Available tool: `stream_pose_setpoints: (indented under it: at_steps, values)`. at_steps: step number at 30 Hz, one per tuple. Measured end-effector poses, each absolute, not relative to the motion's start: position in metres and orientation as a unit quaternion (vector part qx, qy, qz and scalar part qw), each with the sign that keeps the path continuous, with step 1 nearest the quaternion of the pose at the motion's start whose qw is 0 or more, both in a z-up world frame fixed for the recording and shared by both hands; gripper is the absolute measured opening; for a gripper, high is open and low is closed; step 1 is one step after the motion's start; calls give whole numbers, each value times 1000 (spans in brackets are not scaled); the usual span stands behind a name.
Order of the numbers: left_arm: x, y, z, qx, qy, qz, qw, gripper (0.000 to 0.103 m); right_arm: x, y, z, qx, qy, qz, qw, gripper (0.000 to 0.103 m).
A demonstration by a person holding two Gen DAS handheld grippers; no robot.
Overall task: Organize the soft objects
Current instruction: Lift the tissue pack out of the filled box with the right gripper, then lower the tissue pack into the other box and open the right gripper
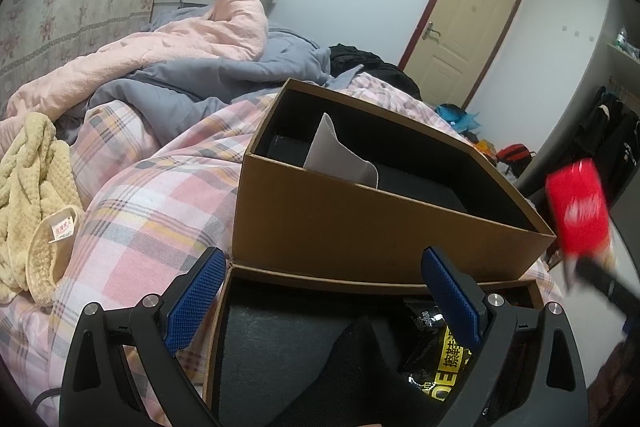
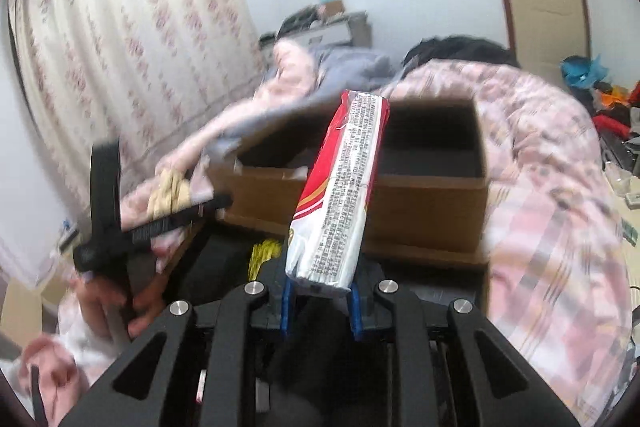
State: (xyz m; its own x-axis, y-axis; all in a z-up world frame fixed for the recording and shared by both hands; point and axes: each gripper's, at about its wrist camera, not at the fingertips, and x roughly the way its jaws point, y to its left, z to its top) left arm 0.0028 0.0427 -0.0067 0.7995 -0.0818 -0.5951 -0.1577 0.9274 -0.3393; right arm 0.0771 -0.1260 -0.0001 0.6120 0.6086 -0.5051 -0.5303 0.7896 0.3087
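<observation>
Here, in the right wrist view, the right gripper (image 2: 320,301) sits at lower centre with its blue pads pressed narrowly on the bottom end of a red-and-white packet (image 2: 340,195), which tilts up toward the middle of the frame (its printed white face turned to the camera), lifted clear of the boxes below. Behind it the far cardboard box (image 2: 432,211) lies open, its near brown wall running across mid-frame and its dark interior free behind the packet. The left gripper (image 1: 320,291) fills the bottom of its own view, jaws spread wide with nothing between the blue pads; under them lies the near box (image 1: 224,307), its brown rim touching the far box's wall, holding dark cloth and a black-and-yellow pouch (image 1: 444,359). A grey card (image 1: 340,155) leans inside the far box. The packet shows blurred at the right edge of the left view. A yellow towel (image 1: 36,195) lies at the left edge on the pink plaid quilt (image 1: 160,187).
</observation>
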Motion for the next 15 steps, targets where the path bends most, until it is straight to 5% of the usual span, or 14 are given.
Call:
stream_pose_setpoints:
  at_steps: [6, 15]
  values:
    - [3, 42, -7, -185, 315, 22, 930, 97, 97, -129, 9, 83, 243, 263, 930, 17]
    - [3, 41, -6, -184, 316, 23, 931, 97, 115, -117, -19, 74, 259, 231, 935, 17]
